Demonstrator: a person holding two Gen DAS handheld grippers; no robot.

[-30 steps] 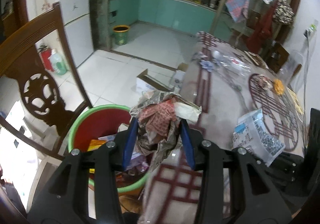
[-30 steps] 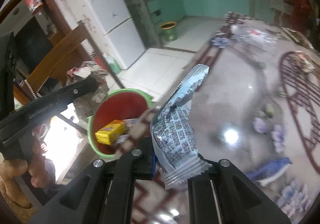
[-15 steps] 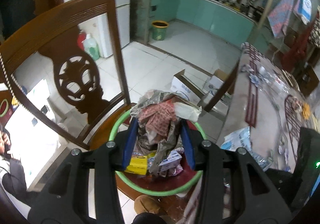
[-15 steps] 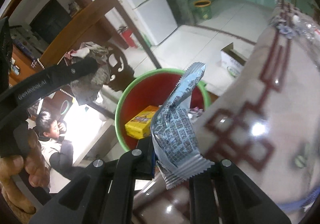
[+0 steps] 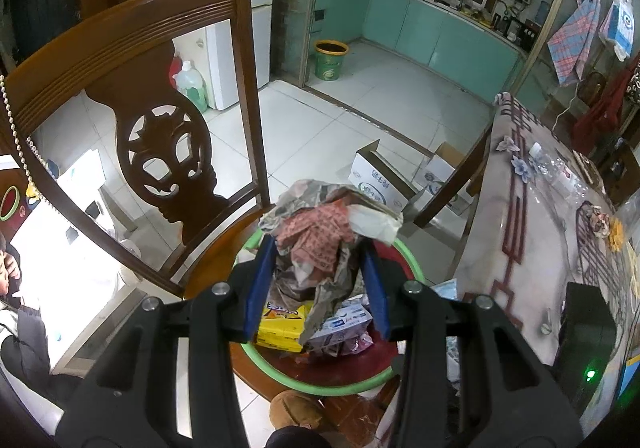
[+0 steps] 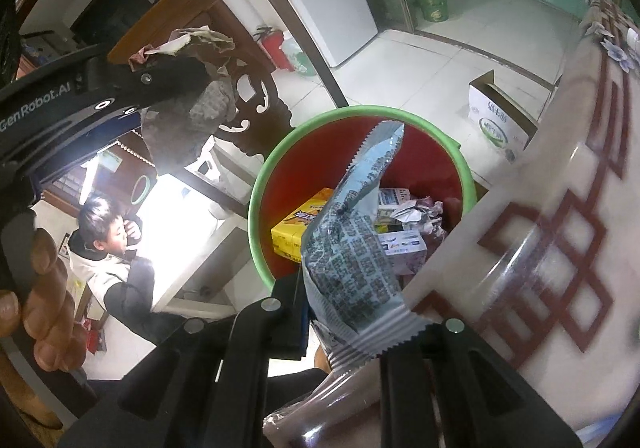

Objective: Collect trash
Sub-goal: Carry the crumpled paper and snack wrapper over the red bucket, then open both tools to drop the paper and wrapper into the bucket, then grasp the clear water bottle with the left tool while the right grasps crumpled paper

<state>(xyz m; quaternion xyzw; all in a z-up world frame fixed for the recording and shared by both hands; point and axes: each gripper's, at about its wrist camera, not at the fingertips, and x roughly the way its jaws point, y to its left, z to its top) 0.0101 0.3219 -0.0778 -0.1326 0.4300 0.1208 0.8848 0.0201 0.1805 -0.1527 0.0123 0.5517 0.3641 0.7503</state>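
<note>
On my left, the carved chair back [image 5: 132, 95] rises close behind the bin [image 5: 348, 382], and my left gripper [image 5: 316, 284] hangs over it clenched around a crumpled wad of paper and wrappers [image 5: 328, 236], above the yellow box [image 5: 282, 324] inside. My right gripper [image 6: 352, 322] pinches the blue printed snack wrapper [image 6: 352, 244] by its crimped end, upright over the bin's rim nearest the table. The table edge [image 6: 520, 215] crowds in from the right, cardboard boxes [image 5: 380, 183] on the floor beyond.
</note>
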